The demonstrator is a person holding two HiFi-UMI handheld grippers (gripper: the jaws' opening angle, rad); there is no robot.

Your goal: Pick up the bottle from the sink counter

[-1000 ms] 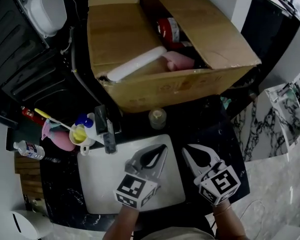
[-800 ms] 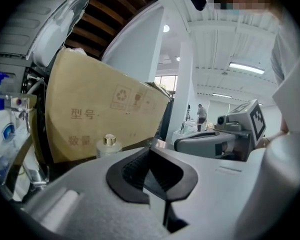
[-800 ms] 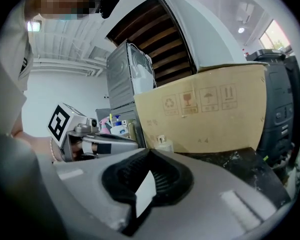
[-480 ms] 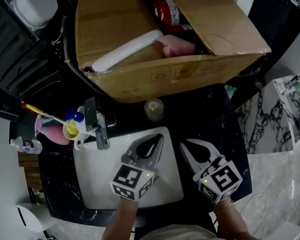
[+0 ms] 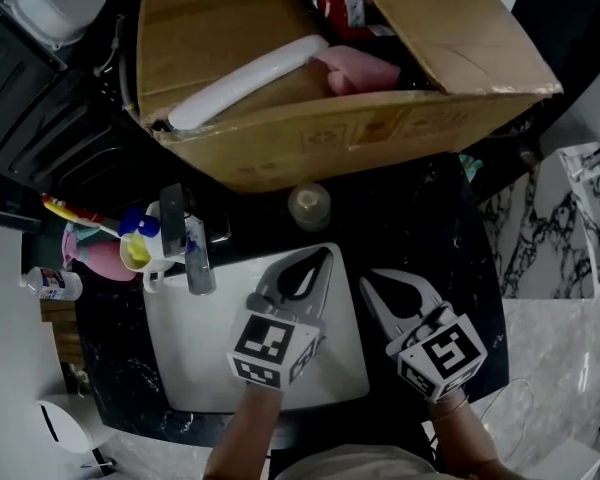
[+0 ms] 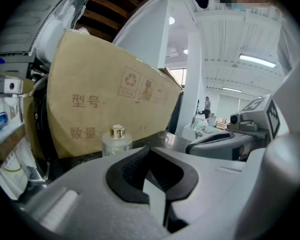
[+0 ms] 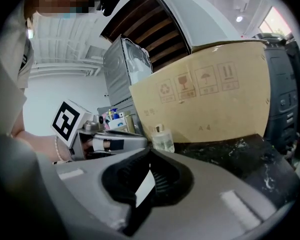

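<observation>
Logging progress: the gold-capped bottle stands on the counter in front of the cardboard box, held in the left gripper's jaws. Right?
Not held. In the left gripper view the left gripper is shut and empty; the bottle stands on the counter in front of the cardboard box.

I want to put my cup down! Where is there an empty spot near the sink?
The black counter is bare between the cardboard box, the small bottle and the right tongs. The left half of the sink is bare too. It is crowded left of the tap, around the cup of toothbrushes.
</observation>
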